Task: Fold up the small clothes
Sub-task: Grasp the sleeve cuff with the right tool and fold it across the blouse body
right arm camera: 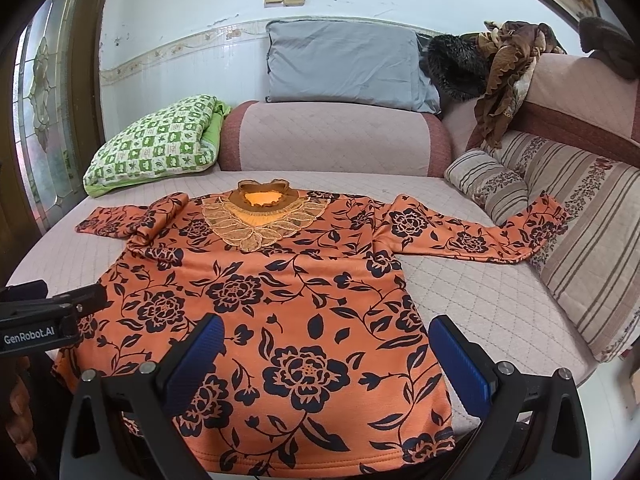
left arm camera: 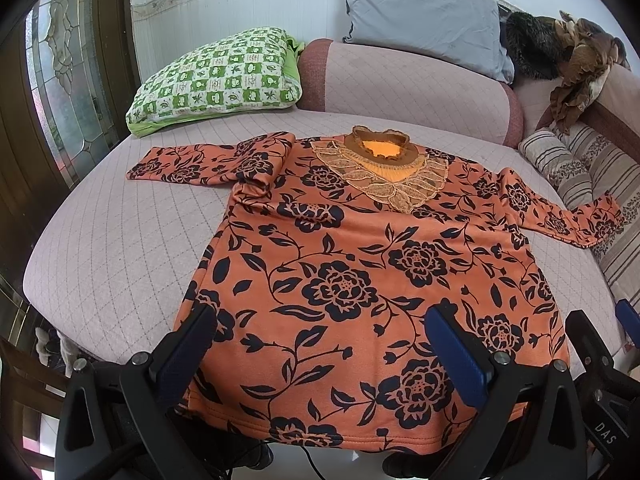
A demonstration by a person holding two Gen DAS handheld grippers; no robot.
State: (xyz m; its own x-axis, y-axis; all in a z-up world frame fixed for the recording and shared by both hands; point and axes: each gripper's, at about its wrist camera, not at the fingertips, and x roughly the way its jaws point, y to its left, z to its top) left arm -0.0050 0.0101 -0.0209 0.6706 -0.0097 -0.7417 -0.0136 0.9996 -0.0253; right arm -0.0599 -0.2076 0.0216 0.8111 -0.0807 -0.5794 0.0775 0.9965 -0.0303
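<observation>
An orange long-sleeved top with black flowers (left arm camera: 352, 272) lies flat, front up, on a pink quilted sofa seat (left arm camera: 112, 240), collar away from me and both sleeves spread out. It also shows in the right wrist view (right arm camera: 280, 304). My left gripper (left arm camera: 320, 320) is open and empty, just above the hem on the top's left part. My right gripper (right arm camera: 326, 328) is open and empty above the hem's right part. The right gripper's edge shows at the far right of the left wrist view (left arm camera: 592, 344). The left gripper shows at the left in the right wrist view (right arm camera: 48, 312).
A green checked pillow (left arm camera: 216, 76) and a grey pillow (left arm camera: 424, 16) sit at the back. Striped cushions (right arm camera: 580, 216) line the right side under the right sleeve's end. Dark and brown clothes (right arm camera: 492, 64) lie on the backrest. A glass door (left arm camera: 60, 80) is at left.
</observation>
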